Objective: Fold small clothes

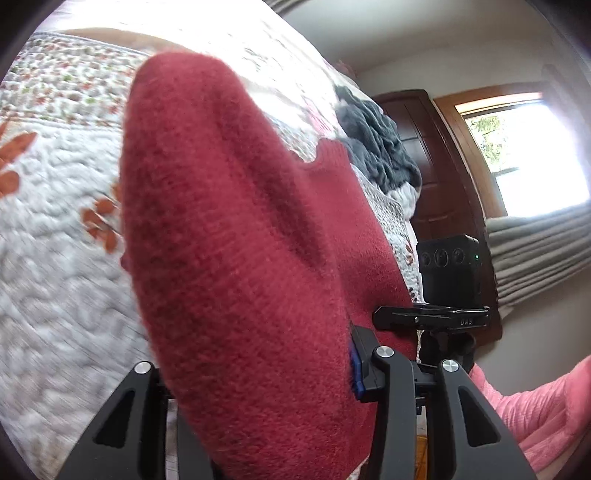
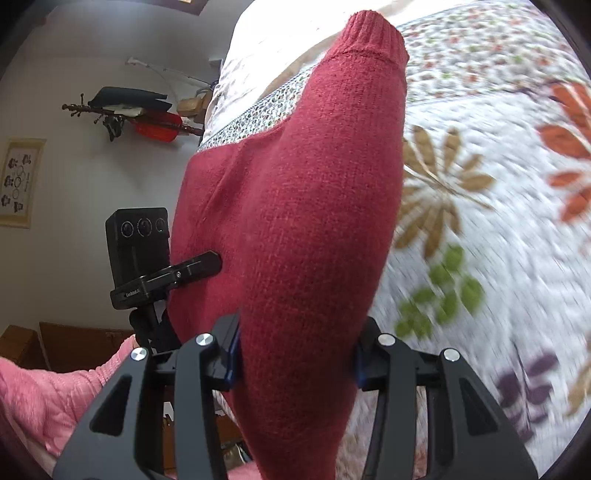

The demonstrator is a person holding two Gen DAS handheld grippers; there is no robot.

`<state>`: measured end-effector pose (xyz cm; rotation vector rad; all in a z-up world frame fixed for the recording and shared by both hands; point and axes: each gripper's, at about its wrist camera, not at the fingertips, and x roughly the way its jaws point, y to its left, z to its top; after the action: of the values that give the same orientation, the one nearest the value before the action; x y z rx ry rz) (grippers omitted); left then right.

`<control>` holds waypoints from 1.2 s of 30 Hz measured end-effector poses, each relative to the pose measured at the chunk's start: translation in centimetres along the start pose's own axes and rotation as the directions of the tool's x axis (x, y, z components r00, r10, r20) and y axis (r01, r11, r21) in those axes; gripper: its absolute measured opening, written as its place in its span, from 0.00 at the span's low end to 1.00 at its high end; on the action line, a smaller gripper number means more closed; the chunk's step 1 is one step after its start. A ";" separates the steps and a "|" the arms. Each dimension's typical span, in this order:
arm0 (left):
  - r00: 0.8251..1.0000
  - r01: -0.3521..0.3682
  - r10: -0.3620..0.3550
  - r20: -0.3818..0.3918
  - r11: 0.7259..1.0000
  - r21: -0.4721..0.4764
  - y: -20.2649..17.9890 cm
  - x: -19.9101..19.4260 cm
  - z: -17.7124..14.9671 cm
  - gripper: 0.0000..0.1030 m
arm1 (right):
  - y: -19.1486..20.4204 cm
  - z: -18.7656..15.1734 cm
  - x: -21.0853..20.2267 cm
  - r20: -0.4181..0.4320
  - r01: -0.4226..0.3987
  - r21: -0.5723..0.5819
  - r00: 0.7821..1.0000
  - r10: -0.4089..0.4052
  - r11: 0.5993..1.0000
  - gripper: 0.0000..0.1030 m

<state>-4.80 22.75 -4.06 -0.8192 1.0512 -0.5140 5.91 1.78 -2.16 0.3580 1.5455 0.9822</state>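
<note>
Left gripper [image 1: 258, 384] clamped on red knit sweater [image 1: 229, 229], filling frame centre. Right gripper [image 2: 295, 362] clamped on it too, ribbed cuff [image 2: 373, 33] at top, floral quilt [image 2: 480, 192] behind, blurred.

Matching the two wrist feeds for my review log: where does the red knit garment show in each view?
Left wrist: red knit garment fills the centre, running up from the left gripper.
Right wrist: it fills the centre, ribbed cuff at top, held in the right gripper.
Shared landmark: floral quilt.
</note>
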 end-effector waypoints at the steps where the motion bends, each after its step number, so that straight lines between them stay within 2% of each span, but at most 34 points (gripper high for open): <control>1: 1.000 0.000 0.000 -0.004 1.000 0.002 -0.9 0.5 -0.6 0.41 | -0.3 -0.8 -0.9 0.001 -0.002 0.005 1.000 0.002 1.000 0.42; 9: 0.999 -0.005 0.003 -0.051 1.000 -0.026 -4.7 5.0 -5.6 0.41 | -3.5 -6.6 -4.7 -0.010 -0.023 0.057 1.000 0.023 0.998 0.42; 15: 0.996 -0.031 0.027 -0.085 0.998 -0.052 -4.8 7.5 -8.8 0.41 | -7.0 -10.2 -5.4 -0.018 -0.040 0.094 0.999 0.042 0.995 0.42; 19: 0.993 -0.060 0.054 -0.105 0.996 -0.059 -3.6 9.1 -10.7 0.42 | -9.3 -12.1 -4.7 -0.020 -0.037 0.114 0.999 0.039 0.993 0.42; 25: 0.989 -0.109 0.105 -0.108 0.994 -0.031 -1.7 10.4 -12.6 0.42 | -11.6 -13.7 -2.9 -0.021 -0.005 0.104 1.000 0.007 0.995 0.42; 29: 0.991 -0.107 0.105 -0.086 0.994 -0.011 -1.0 10.7 -13.2 0.45 | -12.3 -14.2 -2.2 0.001 -0.004 0.097 1.000 0.004 0.995 0.44; 33: 0.989 -0.128 0.127 -0.081 0.992 -0.006 -0.8 10.8 -13.4 0.52 | -12.4 -15.1 -2.2 0.021 0.012 0.090 1.000 -0.014 0.996 0.51; 36: 0.980 -0.190 0.190 -0.065 0.982 0.017 -1.9 9.9 -13.6 0.57 | -11.9 -16.3 -3.0 0.046 0.048 0.070 0.998 -0.051 0.996 0.57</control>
<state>-12.93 9.86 -11.41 -0.6877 1.1739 -0.3862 -4.91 -13.56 -10.15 0.3874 1.5405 0.8776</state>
